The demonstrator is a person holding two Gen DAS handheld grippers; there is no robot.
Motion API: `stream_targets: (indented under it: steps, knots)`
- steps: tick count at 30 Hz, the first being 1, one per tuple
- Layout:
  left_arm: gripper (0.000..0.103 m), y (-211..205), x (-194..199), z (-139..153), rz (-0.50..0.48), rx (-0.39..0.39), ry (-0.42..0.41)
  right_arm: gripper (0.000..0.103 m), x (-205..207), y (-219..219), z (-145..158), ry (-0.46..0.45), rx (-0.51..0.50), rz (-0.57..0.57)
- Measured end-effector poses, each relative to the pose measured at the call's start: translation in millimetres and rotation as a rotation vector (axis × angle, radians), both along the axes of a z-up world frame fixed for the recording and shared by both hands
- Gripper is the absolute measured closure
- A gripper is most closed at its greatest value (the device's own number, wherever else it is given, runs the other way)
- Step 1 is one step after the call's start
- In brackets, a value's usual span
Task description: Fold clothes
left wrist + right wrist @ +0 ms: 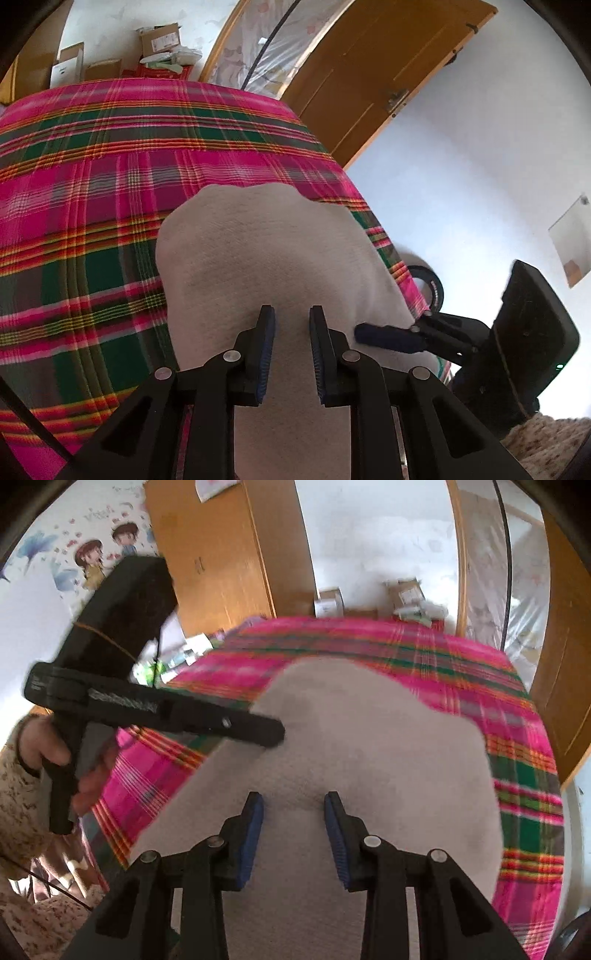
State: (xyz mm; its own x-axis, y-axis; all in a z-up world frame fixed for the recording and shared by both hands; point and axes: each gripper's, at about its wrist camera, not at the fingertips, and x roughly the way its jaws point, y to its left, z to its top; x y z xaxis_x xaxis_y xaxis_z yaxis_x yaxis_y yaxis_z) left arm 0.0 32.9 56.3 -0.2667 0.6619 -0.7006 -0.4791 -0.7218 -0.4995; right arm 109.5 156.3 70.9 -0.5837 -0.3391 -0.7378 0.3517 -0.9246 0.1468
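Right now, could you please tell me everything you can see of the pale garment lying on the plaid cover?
The pale garment is an off-white, soft, fleecy-looking cloth with no visible print, seams or buttons. It lies flat on the pink and green plaid cover, its far edge rounded and slightly wavy. Both grippers hang over its near part; whether their fingertips touch it cannot be told.

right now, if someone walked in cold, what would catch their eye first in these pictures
The loud pink, green and orange plaid bedcover fills most of both views. A plain pale grey garment lies on it, right ahead of both grippers. The left gripper and the right gripper both hover over the cloth with fingers apart and nothing between them, and a wooden door stands behind the bed.
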Motion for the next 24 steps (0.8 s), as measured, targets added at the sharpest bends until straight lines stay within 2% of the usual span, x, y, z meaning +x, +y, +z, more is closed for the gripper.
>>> stream_targets:
  steps: [4,9,14,17,19,24]
  knots:
    - [0.083,-2.8,-3.3,-6.5,-0.011,0.025,-0.012,0.067,-8.4,-5.0,-6.1,-0.031,0.035,-0.011]
    - [0.087,-11.5,-6.6,-15.5,-0.022,0.08,-0.005,0.067,-10.7,1.9,-9.4,-0.048,0.002,-0.027]
    - [0.092,-20.1,-14.4,-13.9,0.004,0.141,-0.065,0.067,-5.1,-2.3,-11.0,-0.023,0.02,-0.054]
    - [0.09,-16.0,-14.8,-5.0,0.007,0.12,-0.062,0.069,-4.0,-3.8,-2.0,-0.014,0.032,-0.061]
    - [0.09,-10.8,-15.3,-0.1,0.009,0.088,-0.058,0.074,-2.6,0.2,10.0,0.013,0.0,-0.069]
    - [0.09,0.1,-16.4,10.3,0.026,0.032,-0.037,0.075,-11.8,13.1,26.5,0.05,0.0,-0.118]
